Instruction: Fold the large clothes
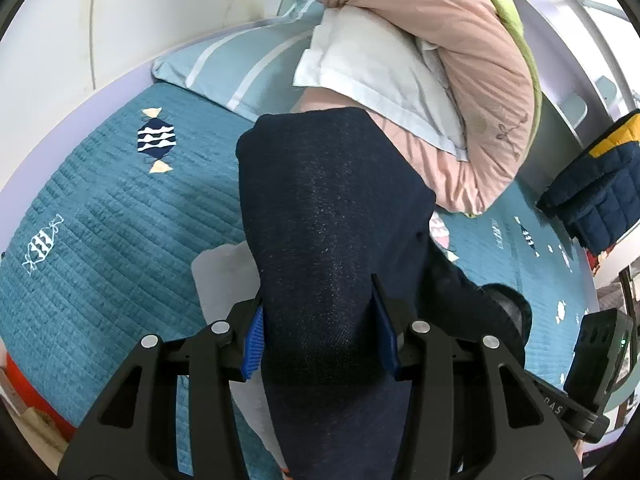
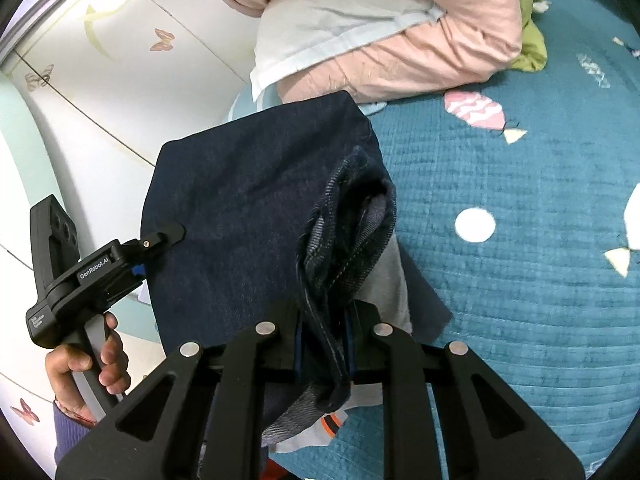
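Observation:
Dark navy denim jeans (image 1: pixel 332 220) hang lifted over the teal bed. My left gripper (image 1: pixel 320 332) has its blue pads on both sides of a thick fold of the denim and is shut on it. My right gripper (image 2: pixel 324 344) is shut on a bunched hem or waistband of the jeans (image 2: pixel 344 232). In the right wrist view the flat denim panel (image 2: pixel 248 200) stretches to the left, where the left gripper (image 2: pixel 160 240) holds its edge. A grey garment (image 1: pixel 224 276) lies on the bed under the jeans.
A teal quilted bedspread (image 1: pixel 100 220) covers the bed. A pink duvet (image 1: pixel 460 60) and white pillow (image 1: pixel 372 72) are piled at the head, with a striped blue pillow (image 1: pixel 240 64). A navy and yellow jacket (image 1: pixel 600 184) hangs at the right. A white wall (image 2: pixel 80 80) runs along the left.

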{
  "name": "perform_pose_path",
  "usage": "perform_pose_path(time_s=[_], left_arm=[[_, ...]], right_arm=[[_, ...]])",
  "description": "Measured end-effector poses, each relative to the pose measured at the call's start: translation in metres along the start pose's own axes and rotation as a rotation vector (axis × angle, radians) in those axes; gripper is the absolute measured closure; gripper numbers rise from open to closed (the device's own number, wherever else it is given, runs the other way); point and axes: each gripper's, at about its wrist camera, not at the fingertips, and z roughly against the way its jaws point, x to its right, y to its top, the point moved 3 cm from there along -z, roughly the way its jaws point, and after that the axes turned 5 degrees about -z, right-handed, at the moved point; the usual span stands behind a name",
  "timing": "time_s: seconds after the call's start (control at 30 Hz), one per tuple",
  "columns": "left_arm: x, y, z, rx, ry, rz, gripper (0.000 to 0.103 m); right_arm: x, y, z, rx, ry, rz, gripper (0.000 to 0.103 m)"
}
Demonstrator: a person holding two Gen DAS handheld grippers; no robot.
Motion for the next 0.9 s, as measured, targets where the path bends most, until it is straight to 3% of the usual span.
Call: perform_pose_path(time_s=[0.1, 0.2, 0.27, 0.37, 0.43, 0.5, 0.6, 0.7, 0.77, 0.9], left_arm=[[-0.012, -0.013, -0.009, -0.021, 0.017, 0.018, 0.057], [-0.029, -0.029, -0.018, -0.014, 0.036, 0.059, 0.057], [-0.035, -0.035, -0.019, 0.001, 0.039, 0.083, 0.056], [-0.035, -0.040, -0.026, 0.009, 0.085, 0.055, 0.053], [-0.040, -0.038, -0.028, -0.005, 0.081, 0.083, 0.048], [-0.041, -0.031, -0.016, -0.006, 0.088, 0.082, 0.046], [-0.037, -0.015, 0.027, 0.105, 0.133, 0.011, 0.046], [-0.024, 0.002, 0.052, 0.152, 0.050, -0.020, 0.046], [-0.006, 0.005, 0.043, 0.100, 0.000, -0.076, 0.046], [0.008, -0.004, -0.016, -0.071, 0.040, -0.176, 0.045]], right_arm=[[0.008, -0.007, -0.011, -0.018, -0.018, -0.002, 0.089], [0.027, -0.016, -0.027, -0.039, -0.141, 0.036, 0.089], [0.041, -0.021, -0.035, -0.063, -0.144, 0.008, 0.086], [0.049, -0.026, -0.041, -0.062, -0.152, 0.003, 0.079], [0.053, -0.026, -0.038, -0.055, -0.172, -0.010, 0.063], [0.056, -0.026, -0.029, -0.052, -0.185, -0.025, 0.059], [0.051, -0.021, -0.003, 0.002, -0.235, 0.018, 0.058], [0.031, -0.023, 0.018, 0.065, -0.224, 0.087, 0.058], [0.014, -0.026, 0.024, 0.093, -0.232, 0.156, 0.058], [-0.031, -0.044, 0.021, 0.060, -0.070, 0.250, 0.058]])
